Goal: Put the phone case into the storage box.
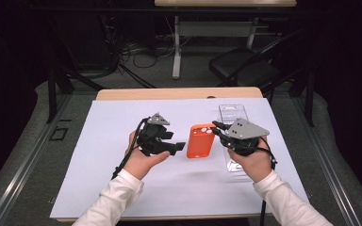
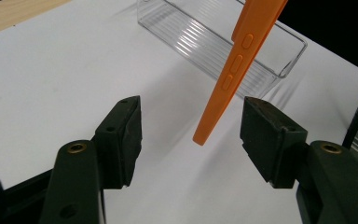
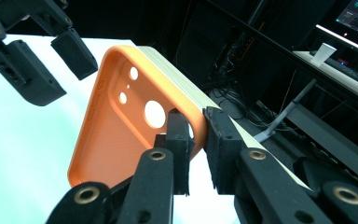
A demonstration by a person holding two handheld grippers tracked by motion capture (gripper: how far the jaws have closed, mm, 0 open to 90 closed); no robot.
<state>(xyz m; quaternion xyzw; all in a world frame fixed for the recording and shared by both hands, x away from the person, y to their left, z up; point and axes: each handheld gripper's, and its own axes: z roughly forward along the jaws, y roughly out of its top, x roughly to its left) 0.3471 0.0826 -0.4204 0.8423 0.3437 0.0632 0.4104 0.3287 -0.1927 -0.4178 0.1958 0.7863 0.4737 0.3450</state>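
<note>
High view showed the right claw [image 1: 215, 128] pinching the orange phone case [image 1: 199, 141] by its corner, long axis hanging down between the spread left claw [image 2: 191, 135] jaws, untouched.

Bright white sheet; dark, dim surroundings

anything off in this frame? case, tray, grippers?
Nothing stands out. The right gripper pinches the rim of the orange phone case, holding it off the white sheet. The left gripper is open with the case's edge between its jaws, untouched. The clear tray sits flat and looks intact.
</note>
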